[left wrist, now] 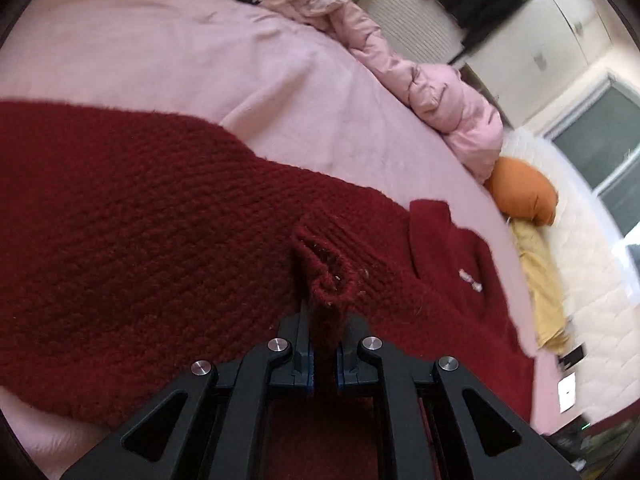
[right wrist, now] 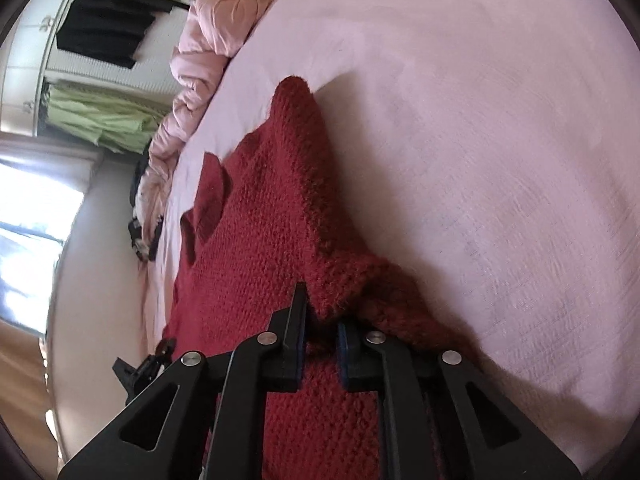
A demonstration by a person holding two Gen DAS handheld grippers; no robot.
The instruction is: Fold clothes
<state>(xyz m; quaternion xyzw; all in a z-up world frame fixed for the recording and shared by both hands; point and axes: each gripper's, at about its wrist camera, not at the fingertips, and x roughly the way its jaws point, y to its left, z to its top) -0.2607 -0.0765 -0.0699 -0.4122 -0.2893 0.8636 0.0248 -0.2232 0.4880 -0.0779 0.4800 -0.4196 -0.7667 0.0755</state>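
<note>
A dark red knitted sweater (left wrist: 140, 248) lies spread across the pink bed sheet (left wrist: 200, 52), and the fold looks just begun: the left claw (left wrist: 323, 344) is clamped on a ribbed edge, the right claw (right wrist: 322, 332) pinched on a bunched knit fold. Next, I judge, both should lift and carry their edges over together, evenly. Bare sheet lies beyond the sweater, with a rumpled pink duvet (left wrist: 448, 96) at the far edge.

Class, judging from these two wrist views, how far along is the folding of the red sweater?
Done: the red sweater lies spread on the pink bedsheet. In hand: the left claw and right claw each pinch a knit edge. Left: no fold is visible yet.
</note>
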